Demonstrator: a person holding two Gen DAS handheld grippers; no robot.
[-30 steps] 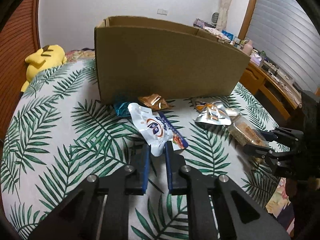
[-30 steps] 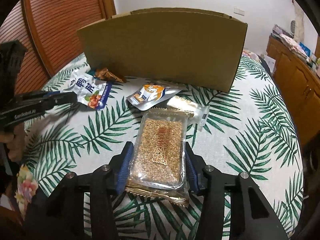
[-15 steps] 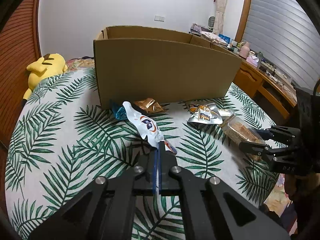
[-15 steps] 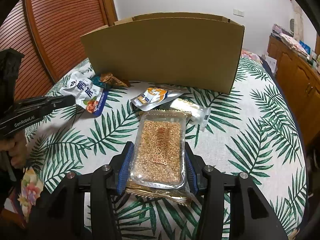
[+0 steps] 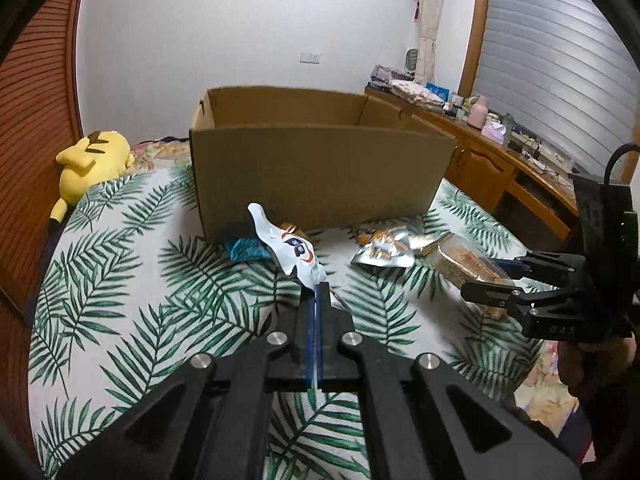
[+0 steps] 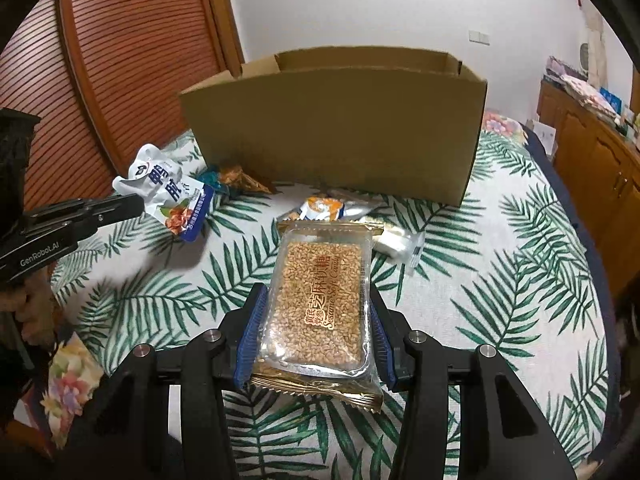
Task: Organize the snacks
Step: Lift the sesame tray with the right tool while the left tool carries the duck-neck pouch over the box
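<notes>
The cardboard box (image 5: pixel 316 172) stands open on the leaf-print worktop (image 5: pixel 120 280), and what shows of its inside from the left wrist view is bare wall; its floor is hidden, so whether any snack is already in cannot be told. All the snacks that show are outside the box.

2 of them are in hand. The left hand-held gripper (image 5: pixel 318 292) has its jaws pinched fully together on the lower edge of the white and blue pouch (image 6: pixel 168 196), which hangs clear of the worktop in front of the box's left end. The right hand-held gripper (image 6: pixel 316 320) is about half open and clamped on both long sides of the sesame candy pack (image 6: pixel 320 300), held in front of the box's near wall, towards its right half.

4 more lie at the foot of the box's near wall: a blue wrapped snack (image 5: pixel 244 248) and an orange-brown wrapped snack (image 6: pixel 240 178) near its left corner, a silver and orange pouch (image 6: pixel 324 208) at about the middle, and a small clear wrapped piece (image 6: pixel 400 240) just beyond that, partly under the candy pack.

By my judgement the task is at an early stage: both held packs have to go up over the near wall and be let go inside, then the 4 on the worktop follow.
</notes>
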